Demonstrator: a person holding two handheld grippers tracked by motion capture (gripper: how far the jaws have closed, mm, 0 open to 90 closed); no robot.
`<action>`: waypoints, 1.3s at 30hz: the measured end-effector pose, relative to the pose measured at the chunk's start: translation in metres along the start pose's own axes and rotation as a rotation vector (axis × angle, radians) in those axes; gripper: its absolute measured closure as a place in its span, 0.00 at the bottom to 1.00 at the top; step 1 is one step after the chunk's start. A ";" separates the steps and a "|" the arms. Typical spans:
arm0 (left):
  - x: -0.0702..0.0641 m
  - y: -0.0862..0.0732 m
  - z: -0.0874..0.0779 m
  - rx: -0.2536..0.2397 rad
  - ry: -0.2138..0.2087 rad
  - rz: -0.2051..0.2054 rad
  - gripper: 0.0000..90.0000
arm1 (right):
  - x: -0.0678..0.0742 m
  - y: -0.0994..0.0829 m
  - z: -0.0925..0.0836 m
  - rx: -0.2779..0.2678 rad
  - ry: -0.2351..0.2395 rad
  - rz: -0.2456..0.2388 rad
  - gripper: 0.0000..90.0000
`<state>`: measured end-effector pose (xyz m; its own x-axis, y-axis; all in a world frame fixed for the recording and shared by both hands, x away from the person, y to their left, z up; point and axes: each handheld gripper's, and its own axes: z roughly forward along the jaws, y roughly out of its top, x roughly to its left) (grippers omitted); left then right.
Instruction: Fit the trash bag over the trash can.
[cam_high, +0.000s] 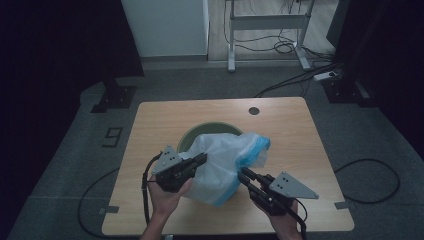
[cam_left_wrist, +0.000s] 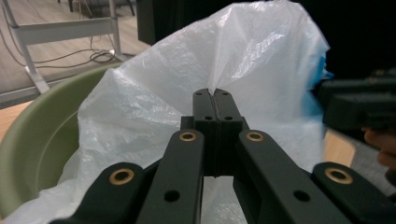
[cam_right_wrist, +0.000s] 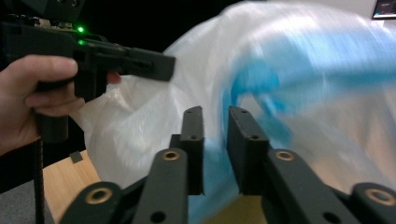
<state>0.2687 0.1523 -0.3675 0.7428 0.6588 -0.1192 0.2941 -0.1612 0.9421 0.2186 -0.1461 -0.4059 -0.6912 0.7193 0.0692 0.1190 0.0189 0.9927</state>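
Note:
A white plastic bag (cam_high: 225, 155) with a blue edge (cam_high: 260, 150) lies bunched over a green round bin (cam_high: 200, 131) at the middle of the table. My left gripper (cam_high: 202, 158) is at the bag's left side. In the left gripper view its jaws (cam_left_wrist: 214, 93) are pressed together with the bag's film (cam_left_wrist: 261, 60) at their tips. My right gripper (cam_high: 245, 173) is at the bag's lower right, open. In the right gripper view its jaws (cam_right_wrist: 215, 112) stand apart, with the blurred bag (cam_right_wrist: 154, 126) and its blue edge (cam_right_wrist: 252, 88) just beyond them.
The wooden table (cam_high: 295, 130) has a round cable hole (cam_high: 254, 110) near its far edge. Behind it stand a white cabinet (cam_high: 165, 25) and a desk frame (cam_high: 267, 22), with cables (cam_high: 285, 47) on the floor. The bin's green wall (cam_left_wrist: 42, 135) rises left of the bag.

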 end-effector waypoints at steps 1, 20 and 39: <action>0.001 0.000 -0.002 -0.003 -0.003 -0.004 1.00 | 0.000 0.000 0.000 0.000 0.000 0.000 0.77; 0.004 0.002 -0.005 -0.015 -0.018 -0.033 1.00 | -0.025 0.015 0.008 -0.016 -0.064 0.042 0.73; 0.028 0.005 -0.016 -0.092 -0.012 -0.130 0.99 | -0.044 0.020 0.014 -0.005 -0.063 0.058 0.99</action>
<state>0.2811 0.1818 -0.3614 0.7095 0.6606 -0.2452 0.3325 -0.0071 0.9431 0.2616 -0.1681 -0.3903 -0.6372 0.7612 0.1208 0.1538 -0.0280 0.9877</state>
